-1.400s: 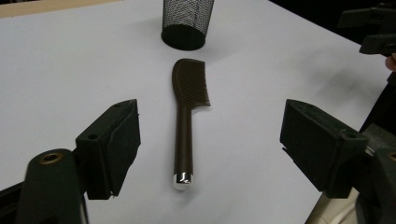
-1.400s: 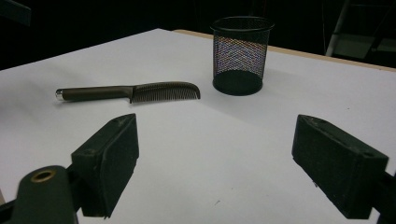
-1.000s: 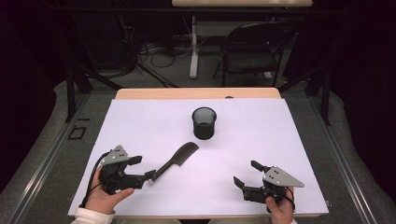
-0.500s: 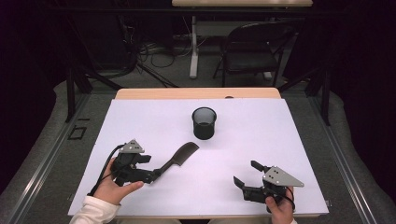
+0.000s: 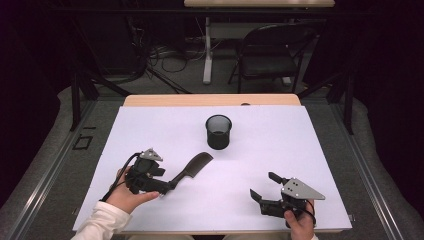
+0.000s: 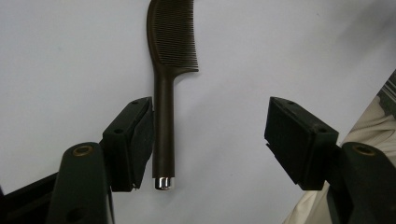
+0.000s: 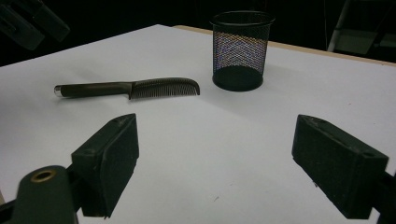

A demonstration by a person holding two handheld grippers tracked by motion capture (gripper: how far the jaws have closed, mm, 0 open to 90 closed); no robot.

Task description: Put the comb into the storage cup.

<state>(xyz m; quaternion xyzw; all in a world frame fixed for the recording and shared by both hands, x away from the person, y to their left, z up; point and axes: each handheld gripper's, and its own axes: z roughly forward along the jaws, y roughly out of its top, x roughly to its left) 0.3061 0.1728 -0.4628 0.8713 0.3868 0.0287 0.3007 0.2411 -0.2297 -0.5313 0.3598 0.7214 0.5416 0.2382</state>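
Your left gripper point(image 6: 205, 140) straddles the dark plastic comb point(image 6: 166, 88): its smooth round handle, capped in shiny metal, lies against one pad, with a gap to the other. The jaws have just been closing and do not yet clamp it. Your right gripper point(image 5: 264, 187) rests low, level, jaws wide and empty, well short of the black mesh cup point(image 7: 241, 49).
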